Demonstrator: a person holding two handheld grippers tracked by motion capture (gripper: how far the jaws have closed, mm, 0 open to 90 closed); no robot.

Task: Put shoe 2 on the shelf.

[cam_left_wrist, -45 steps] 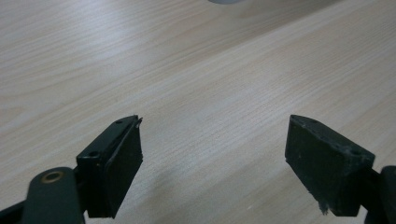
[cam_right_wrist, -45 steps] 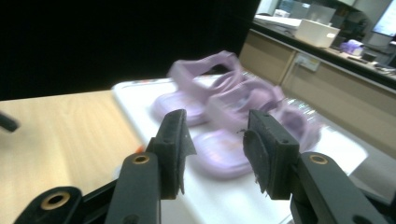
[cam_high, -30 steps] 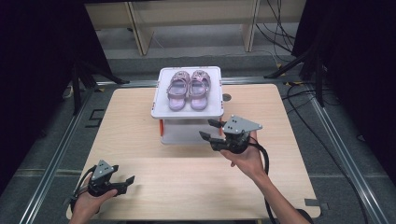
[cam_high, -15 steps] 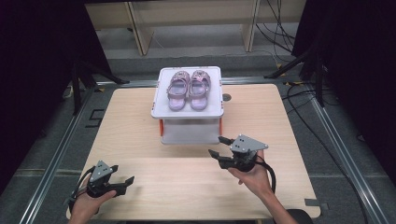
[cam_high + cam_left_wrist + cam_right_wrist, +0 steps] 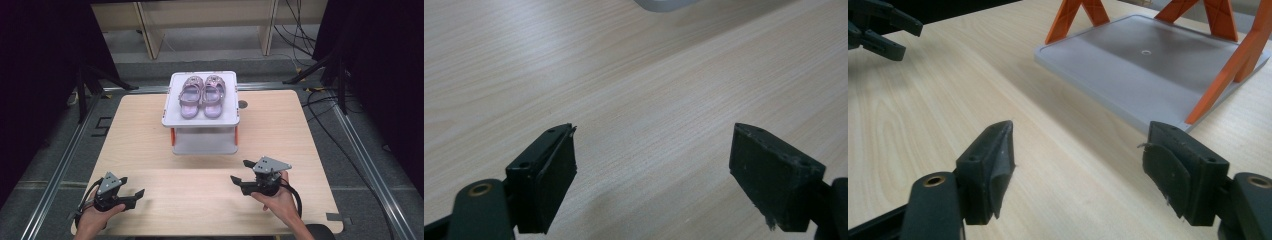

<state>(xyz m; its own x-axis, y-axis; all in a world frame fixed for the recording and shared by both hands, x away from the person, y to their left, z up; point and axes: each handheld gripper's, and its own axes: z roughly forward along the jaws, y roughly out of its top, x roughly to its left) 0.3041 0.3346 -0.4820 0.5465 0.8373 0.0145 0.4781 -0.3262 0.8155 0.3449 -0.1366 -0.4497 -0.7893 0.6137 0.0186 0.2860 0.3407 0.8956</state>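
A pair of purple sandals (image 5: 201,95) stands side by side on top of a white two-level stand (image 5: 200,122) with orange legs (image 5: 1063,20), at the far middle of the table. My right gripper (image 5: 239,171) hovers low over the wood in front of the stand, pointing left. Its jaws have just been opening and nothing is between them (image 5: 1080,145). The stand's lower shelf (image 5: 1148,65) lies just beyond its jaws. My left gripper (image 5: 137,197) rests near the front left corner, open over bare wood (image 5: 651,150).
The light wooden table (image 5: 140,145) ends close behind both hands. A small dark hole (image 5: 243,104) sits right of the stand. Metal rails (image 5: 60,165) and cables run along the floor beside the table. The left gripper (image 5: 883,27) shows far off in the right gripper view.
The right gripper has come down and back from the stand toward the table's front, and its jaws stand wider. The left gripper has stayed where it was.
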